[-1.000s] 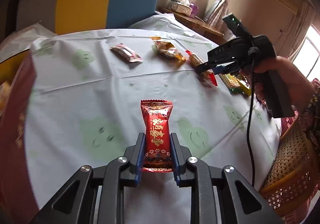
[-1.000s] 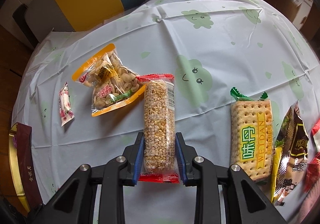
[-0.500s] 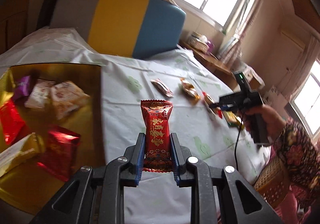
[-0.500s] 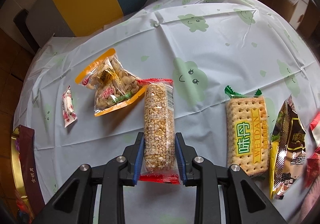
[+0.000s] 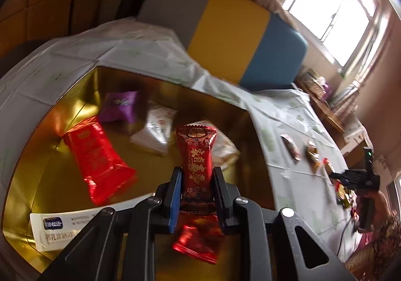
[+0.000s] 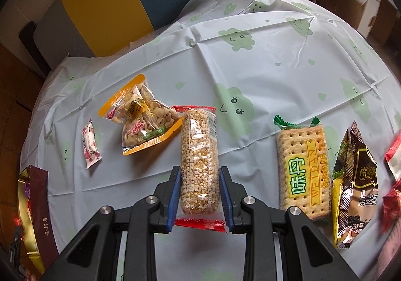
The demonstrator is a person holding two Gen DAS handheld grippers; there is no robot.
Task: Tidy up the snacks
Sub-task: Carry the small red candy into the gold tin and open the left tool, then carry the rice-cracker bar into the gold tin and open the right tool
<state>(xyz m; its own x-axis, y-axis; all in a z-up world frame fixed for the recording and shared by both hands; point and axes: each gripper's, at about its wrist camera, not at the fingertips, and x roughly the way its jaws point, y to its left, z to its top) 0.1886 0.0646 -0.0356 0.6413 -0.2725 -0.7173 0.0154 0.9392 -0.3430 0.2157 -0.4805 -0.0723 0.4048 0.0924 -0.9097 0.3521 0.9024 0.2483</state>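
The left gripper (image 5: 196,180) was found clenched on a red candy packet with gold characters (image 5: 196,155), which was held upright between the blue pads above a gold-lined box (image 5: 225,108) at the left of the counter (image 6: 250,75). Inside the box were observed a purple packet (image 5: 120,105) at the far side, a white packet (image 5: 156,130) beside it, a large red packet (image 5: 97,155) at the left, a white bar-shaped packet (image 5: 62,228) at the near left and a small red foil packet (image 5: 195,243) under the gripper. The right gripper (image 6: 200,185) was recorded grasping a clear-wrapped puffed-grain bar with red ends (image 6: 199,160), its far end lying just beside a bag of seeds with orange edges (image 6: 142,120). A small pink-and-white candy (image 6: 90,148) was noted on the counter to the left of that bag, apart from it. To the right of the bar, a cracker packet with a green-and-yellow label (image 6: 303,170) was seen lying flat, with a dark brown and yellow sachet (image 6: 356,180) just beside it at the right. Red wrappers (image 6: 392,195) were partly visible at the right edge, blurred. The box's maroon outer wall (image 6: 40,200) was visible at the near left in the right wrist view.
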